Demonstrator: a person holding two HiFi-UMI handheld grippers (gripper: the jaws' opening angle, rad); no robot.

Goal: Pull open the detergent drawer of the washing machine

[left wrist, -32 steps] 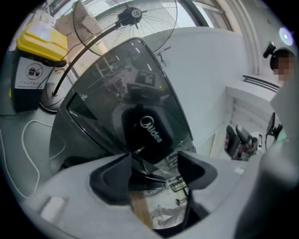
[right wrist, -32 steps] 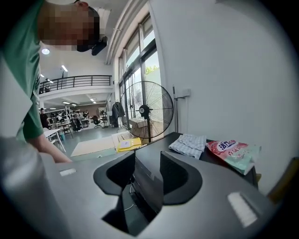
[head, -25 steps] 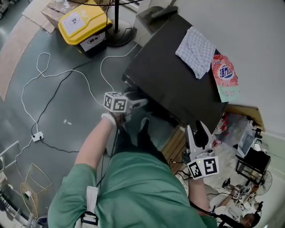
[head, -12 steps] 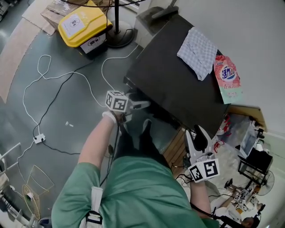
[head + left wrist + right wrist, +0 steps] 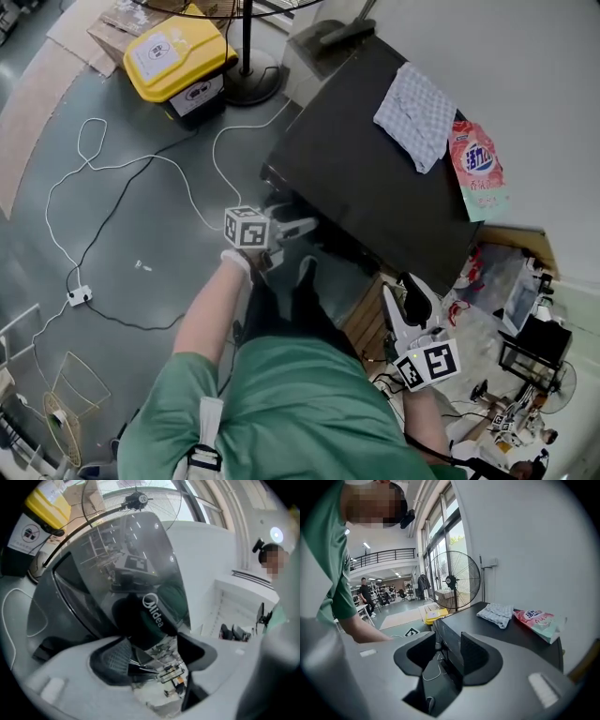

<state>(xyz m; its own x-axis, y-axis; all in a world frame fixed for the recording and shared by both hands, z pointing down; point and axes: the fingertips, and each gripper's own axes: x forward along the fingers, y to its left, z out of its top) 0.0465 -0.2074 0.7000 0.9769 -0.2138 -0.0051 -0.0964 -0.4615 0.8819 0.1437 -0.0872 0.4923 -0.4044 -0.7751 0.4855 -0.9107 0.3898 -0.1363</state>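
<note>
We hold the left tool (image 5: 295,228) at the washer's (image 5: 375,178) front and the right tool (image 5: 408,300) off its near corner. Beyond the right tool, cloth (image 5: 417,101) and bag (image 5: 478,169) lie side by side on top. Left of the left tool, a cable (image 5: 141,164) crosses the floor, with the bin (image 5: 173,56) beyond.

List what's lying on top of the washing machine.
On the washing machine's dark top lie a checked cloth and, beside it, a pink detergent bag. Anything under the cloth or the bag is covered and cannot be seen.
</note>
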